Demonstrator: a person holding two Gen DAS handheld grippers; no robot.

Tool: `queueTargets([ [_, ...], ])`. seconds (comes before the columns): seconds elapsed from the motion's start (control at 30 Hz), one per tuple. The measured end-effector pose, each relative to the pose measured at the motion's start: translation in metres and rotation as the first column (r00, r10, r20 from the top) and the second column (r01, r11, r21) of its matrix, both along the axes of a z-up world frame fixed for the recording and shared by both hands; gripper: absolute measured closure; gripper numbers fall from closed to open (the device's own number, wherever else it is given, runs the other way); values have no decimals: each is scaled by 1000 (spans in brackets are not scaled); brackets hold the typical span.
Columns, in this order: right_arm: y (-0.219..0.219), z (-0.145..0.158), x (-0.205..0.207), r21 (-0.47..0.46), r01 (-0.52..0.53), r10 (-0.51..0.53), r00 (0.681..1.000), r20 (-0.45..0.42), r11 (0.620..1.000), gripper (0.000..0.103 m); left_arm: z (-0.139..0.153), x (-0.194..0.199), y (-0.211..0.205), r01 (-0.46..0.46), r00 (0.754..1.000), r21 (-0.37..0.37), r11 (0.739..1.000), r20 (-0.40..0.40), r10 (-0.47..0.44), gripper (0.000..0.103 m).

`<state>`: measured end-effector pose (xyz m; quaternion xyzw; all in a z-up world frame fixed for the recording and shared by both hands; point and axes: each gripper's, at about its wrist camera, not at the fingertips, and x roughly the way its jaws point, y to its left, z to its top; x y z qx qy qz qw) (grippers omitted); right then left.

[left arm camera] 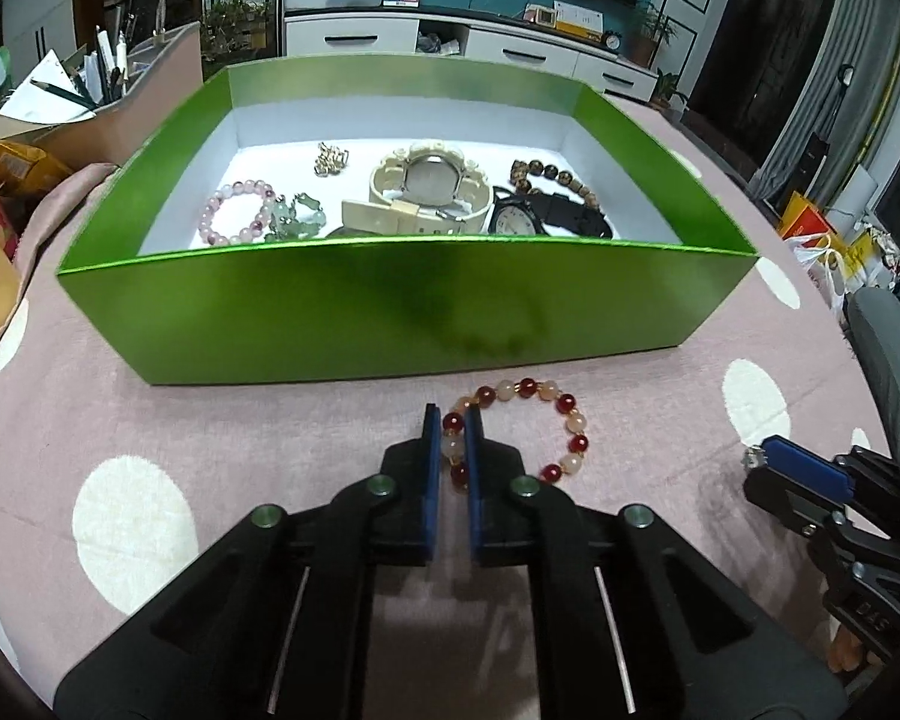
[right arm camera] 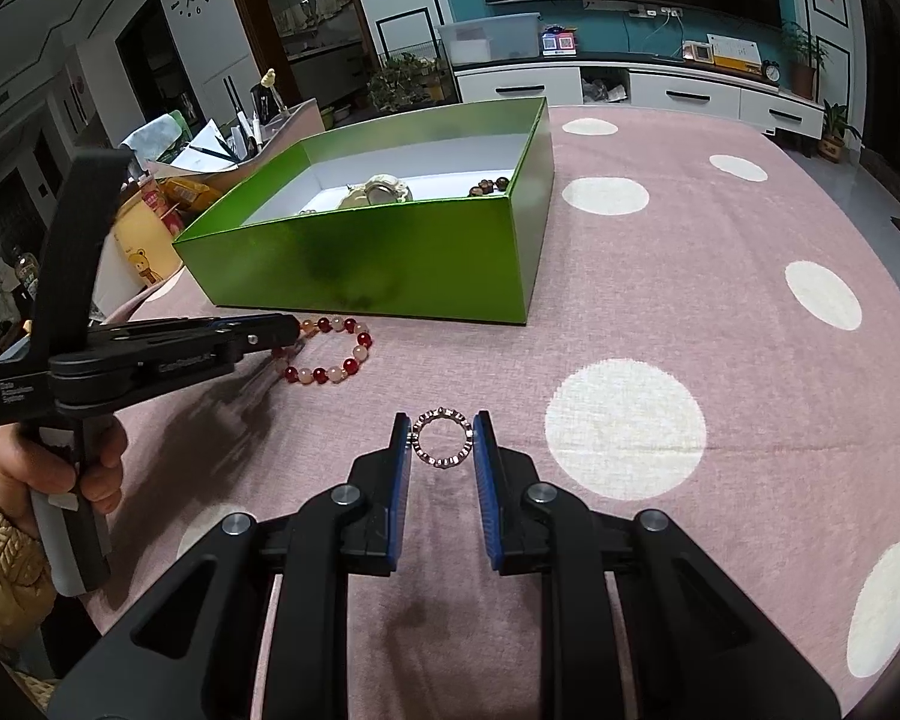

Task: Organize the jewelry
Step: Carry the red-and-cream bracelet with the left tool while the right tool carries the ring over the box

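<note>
Red-and-cream round-bead bracelet [left arm camera: 513, 432] lies flat on the pink white-dotted cloth of the counter [left arm camera: 210, 438], directly ahead of the left tool [left arm camera: 453, 429], short of the near wall of the glossy green open cardboard box [left arm camera: 354, 306]. Left tool: jaws narrow, closed on 1 side of the bead loop, only a few beads between the pads. Right tool [right arm camera: 442, 438]: jaws closed on a small silver-coloured metal ring bracelet [right arm camera: 442, 438], which spans the gap between the pads. Risks: round beads may roll out of the pinch on lift; the hanging loop may catch the box's near wall; the thin ring may tilt and slip free.
</note>
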<state>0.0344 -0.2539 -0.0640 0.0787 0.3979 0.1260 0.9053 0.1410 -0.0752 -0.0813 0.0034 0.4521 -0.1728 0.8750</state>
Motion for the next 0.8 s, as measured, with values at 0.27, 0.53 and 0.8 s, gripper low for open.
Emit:
queueTargets([
  [0.27, 4, 3, -5, 5, -6, 6, 1000, 3, 1000, 82, 19, -14, 11, -12, 1000, -41, 999, 26, 13, 96],
  [0.53, 7, 7, -13, 19, -16, 16, 1000, 17, 1000, 82, 41, -32, 26, -34, 998, -40, 999, 57, 36, 96],
  [0.8, 9, 14, -21, 25, -20, 19, 999, 36, 999, 82, 60, -45, 42, -56, 994, -49, 997, 88, 60, 96],
])
